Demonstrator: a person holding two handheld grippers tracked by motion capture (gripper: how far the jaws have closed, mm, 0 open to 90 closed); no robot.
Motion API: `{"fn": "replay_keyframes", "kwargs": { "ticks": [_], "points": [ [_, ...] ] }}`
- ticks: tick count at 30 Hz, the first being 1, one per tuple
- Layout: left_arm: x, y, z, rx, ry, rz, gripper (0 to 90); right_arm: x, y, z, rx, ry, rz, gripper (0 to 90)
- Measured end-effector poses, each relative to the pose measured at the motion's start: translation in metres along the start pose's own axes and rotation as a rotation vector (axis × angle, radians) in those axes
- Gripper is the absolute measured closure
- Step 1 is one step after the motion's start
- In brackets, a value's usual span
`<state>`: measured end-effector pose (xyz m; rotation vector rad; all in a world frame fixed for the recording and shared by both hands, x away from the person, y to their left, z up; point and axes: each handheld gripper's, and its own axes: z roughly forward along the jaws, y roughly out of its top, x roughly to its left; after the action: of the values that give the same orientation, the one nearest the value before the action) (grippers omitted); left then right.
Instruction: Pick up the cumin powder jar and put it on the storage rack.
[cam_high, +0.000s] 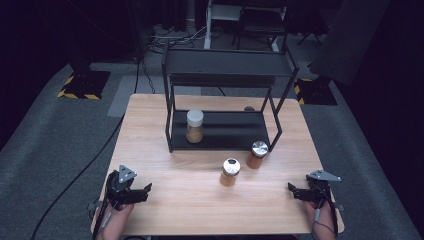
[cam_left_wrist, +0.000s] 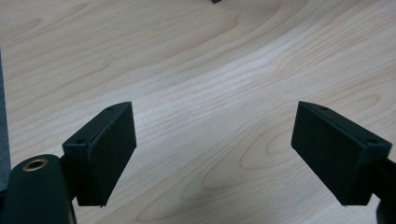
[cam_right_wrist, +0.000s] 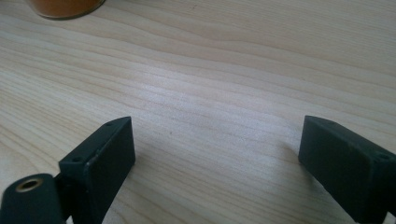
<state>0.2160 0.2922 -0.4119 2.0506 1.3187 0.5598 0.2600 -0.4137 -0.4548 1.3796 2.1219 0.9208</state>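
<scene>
My left gripper (cam_high: 146, 190) rests low over the front left corner of the wooden table (cam_high: 150, 125), held in a hand, jaws pointing right. In the left gripper view my left gripper (cam_left_wrist: 215, 154) stands open with bare wood between its pads. At the front right, my right gripper (cam_high: 292, 189) points left. In the right gripper view my right gripper (cam_right_wrist: 215, 158) is open over bare wood, with the base of an orange jar (cam_right_wrist: 65, 7) at the top left. Nothing is held.
A black two-tier rack (cam_high: 272, 135) stands at the table's back middle, with a white-lidded jar (cam_high: 194, 126) on its lower shelf. Two silver-lidded spice jars stand in front of it: a yellowish one (cam_high: 230, 171) and a reddish one (cam_high: 257, 154). Dark floor surrounds the table.
</scene>
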Motion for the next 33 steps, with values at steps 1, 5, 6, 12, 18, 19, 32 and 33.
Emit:
{"fn": "replay_keyframes", "kwargs": {
  "ticks": [1,5,6,12,18,19,32,33],
  "points": [
    [0.001,-0.003,0.001,0.007,0.006,-0.004,14.1,0.0,0.0,0.0,0.0,0.0,0.0,10.5],
    [0.002,-0.012,0.005,0.018,0.011,-0.017,14.1,0.0,0.0,0.0,0.0,0.0,0.0,10.5],
    [0.002,-0.014,0.005,0.021,0.013,-0.019,14.1,0.0,0.0,0.0,0.0,0.0,0.0,10.5],
    [0.005,-0.028,0.007,0.005,0.018,-0.04,14.1,0.0,0.0,0.0,0.0,0.0,0.0,10.5],
    [0.009,-0.036,0.012,0.028,0.016,-0.046,14.0,0.0,0.0,0.0,0.0,0.0,0.0,10.5],
    [0.01,-0.038,0.013,0.026,0.012,-0.048,13.7,0.0,0.0,0.0,0.0,0.0,0.0,10.5],
    [0.017,-0.047,0.014,-0.003,-0.004,-0.05,8.3,0.0,0.0,0.0,0.0,0.0,0.0,10.5],
    [0.017,-0.047,0.014,-0.003,-0.004,-0.05,8.2,0.0,0.0,0.0,0.0,0.0,0.0,10.5]
  ]
}}
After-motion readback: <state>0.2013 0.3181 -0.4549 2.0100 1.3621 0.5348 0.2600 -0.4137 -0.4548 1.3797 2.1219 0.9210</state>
